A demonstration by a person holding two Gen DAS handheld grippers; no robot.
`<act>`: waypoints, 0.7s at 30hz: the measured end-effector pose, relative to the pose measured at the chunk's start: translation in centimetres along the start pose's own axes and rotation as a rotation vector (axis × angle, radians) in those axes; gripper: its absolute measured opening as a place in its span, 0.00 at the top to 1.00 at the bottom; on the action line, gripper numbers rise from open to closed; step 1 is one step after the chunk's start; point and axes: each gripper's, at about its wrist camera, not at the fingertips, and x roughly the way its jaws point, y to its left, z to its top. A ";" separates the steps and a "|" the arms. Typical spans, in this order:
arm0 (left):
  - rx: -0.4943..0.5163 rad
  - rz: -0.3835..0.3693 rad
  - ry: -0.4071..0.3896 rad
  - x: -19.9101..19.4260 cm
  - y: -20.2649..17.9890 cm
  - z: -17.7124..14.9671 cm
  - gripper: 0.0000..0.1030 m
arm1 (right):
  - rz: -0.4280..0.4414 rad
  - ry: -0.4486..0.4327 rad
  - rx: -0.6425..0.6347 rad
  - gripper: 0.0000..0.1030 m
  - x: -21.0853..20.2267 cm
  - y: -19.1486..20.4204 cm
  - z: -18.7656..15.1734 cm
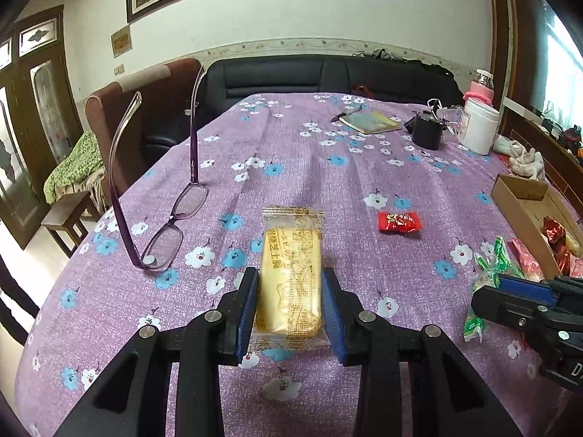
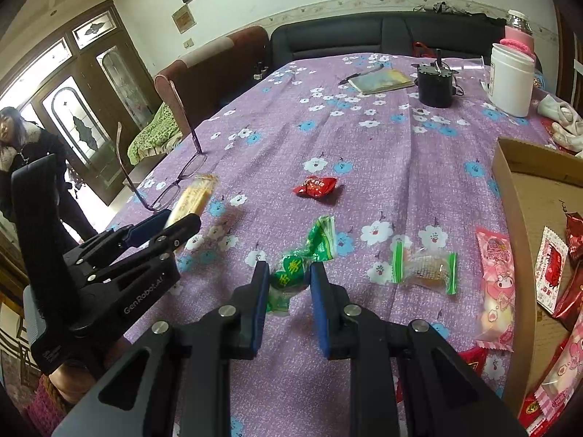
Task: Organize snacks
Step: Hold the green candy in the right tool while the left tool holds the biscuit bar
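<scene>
- Left gripper [image 1: 289,300]: we clamp the yellow biscuit pack [image 1: 289,273]; carry it level toward the cardboard box [image 1: 517,196].
- Right gripper [image 2: 289,291]: we pinch the green candy [image 2: 302,258] firmly.

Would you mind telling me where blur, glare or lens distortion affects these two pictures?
Left wrist view: fisheye bends the purple floral tablecloth edges; the window at right is blown out; the yellow wrapped cake looks sharp. Right wrist view: that cake is smeared; the glass doors at left glare.
</scene>
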 end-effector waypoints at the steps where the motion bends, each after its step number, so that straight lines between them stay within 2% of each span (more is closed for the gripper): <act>1: 0.001 0.002 -0.002 -0.1 0.0 0.0 0.65 | 0.000 0.001 0.001 0.79 0.0 -0.1 0.0; 21: 0.004 0.001 -0.018 -0.6 0.1 -0.1 0.65 | -0.001 0.007 0.007 0.79 0.2 -0.2 0.0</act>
